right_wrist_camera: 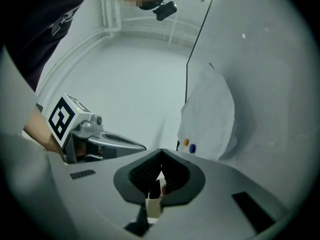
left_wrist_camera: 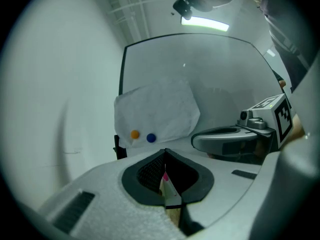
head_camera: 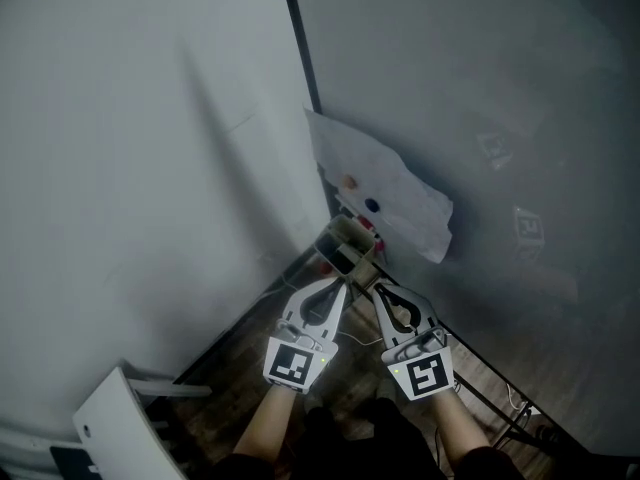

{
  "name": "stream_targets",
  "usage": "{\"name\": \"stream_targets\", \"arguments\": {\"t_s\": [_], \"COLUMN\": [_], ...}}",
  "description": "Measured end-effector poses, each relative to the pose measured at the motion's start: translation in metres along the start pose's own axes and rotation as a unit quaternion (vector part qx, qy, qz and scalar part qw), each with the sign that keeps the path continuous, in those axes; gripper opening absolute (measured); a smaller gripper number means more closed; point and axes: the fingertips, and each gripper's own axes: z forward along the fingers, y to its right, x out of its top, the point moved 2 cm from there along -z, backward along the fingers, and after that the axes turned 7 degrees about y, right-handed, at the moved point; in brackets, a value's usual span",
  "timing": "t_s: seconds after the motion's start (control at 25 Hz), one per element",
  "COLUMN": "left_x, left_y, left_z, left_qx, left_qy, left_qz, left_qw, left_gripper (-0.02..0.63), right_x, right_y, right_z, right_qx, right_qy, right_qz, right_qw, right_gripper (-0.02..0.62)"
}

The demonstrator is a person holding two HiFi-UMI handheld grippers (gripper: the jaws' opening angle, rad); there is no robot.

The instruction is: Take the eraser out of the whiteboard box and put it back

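Observation:
The whiteboard box (head_camera: 345,240), a small grey-beige open box, sits at the tips of both grippers below the whiteboard's (head_camera: 500,118) lower corner. My left gripper (head_camera: 337,273) is shut, and a thin white-and-beige edge of the box (left_wrist_camera: 170,191) shows between its jaws. My right gripper (head_camera: 370,286) is beside it, its jaws closed on a beige part of the box (right_wrist_camera: 154,204). Something red (head_camera: 368,226) pokes up at the box's far side. I cannot make out the eraser. In the gripper views, each shows the other gripper alongside.
A white paper sheet (head_camera: 385,193) hangs on the whiteboard under an orange magnet (head_camera: 349,182) and a blue magnet (head_camera: 372,206). A plain wall (head_camera: 130,168) stands to the left. A white chair (head_camera: 115,423) is at the lower left, the board's stand leg (head_camera: 490,398) at the lower right.

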Motion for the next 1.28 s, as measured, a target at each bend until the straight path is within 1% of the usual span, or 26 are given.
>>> {"name": "stream_targets", "arguments": {"t_s": [0.12, 0.24, 0.52, 0.76, 0.8, 0.84, 0.96, 1.16, 1.28], "left_x": [-0.021, -0.03, -0.042, -0.057, -0.062, -0.066, -0.083, -0.113, -0.125], "left_y": [-0.008, -0.016, -0.028, -0.03, -0.03, -0.03, -0.032, -0.034, -0.035], "left_z": [0.006, 0.005, 0.005, 0.012, 0.015, 0.018, 0.029, 0.047, 0.056], "left_qx": [-0.017, -0.026, -0.028, -0.018, -0.017, -0.018, -0.021, -0.017, -0.019], "left_qy": [-0.011, -0.012, -0.014, -0.021, -0.025, -0.031, -0.049, -0.097, -0.119], "left_qz": [-0.011, -0.024, -0.027, -0.014, -0.012, -0.01, 0.007, 0.03, 0.026], "left_qw": [0.9997, 0.9993, 0.9991, 0.9995, 0.9995, 0.9993, 0.9986, 0.9947, 0.9924], "left_gripper": [0.005, 0.005, 0.005, 0.009, 0.018, 0.042, 0.133, 0.224, 0.262], "right_x": [-0.021, -0.031, -0.046, -0.047, -0.047, -0.048, -0.052, -0.06, -0.066], "right_y": [0.001, 0.001, -0.002, 0.003, 0.004, 0.004, 0.006, 0.005, 0.008], "right_z": [0.008, 0.014, 0.016, 0.015, 0.014, 0.013, 0.008, -0.002, -0.009], "right_qx": [-0.018, -0.038, -0.051, -0.06, -0.063, -0.065, -0.073, -0.079, -0.084], "right_qy": [-0.013, -0.016, -0.026, -0.026, -0.025, -0.024, -0.029, -0.038, -0.05], "right_qz": [0.006, 0.016, 0.018, 0.021, 0.023, 0.026, 0.033, 0.039, 0.039], "right_qw": [1.0, 0.999, 0.998, 0.998, 0.997, 0.997, 0.996, 0.995, 0.994], "right_gripper": [0.003, 0.003, 0.003, 0.003, 0.003, 0.003, 0.003, 0.003, 0.003]}}
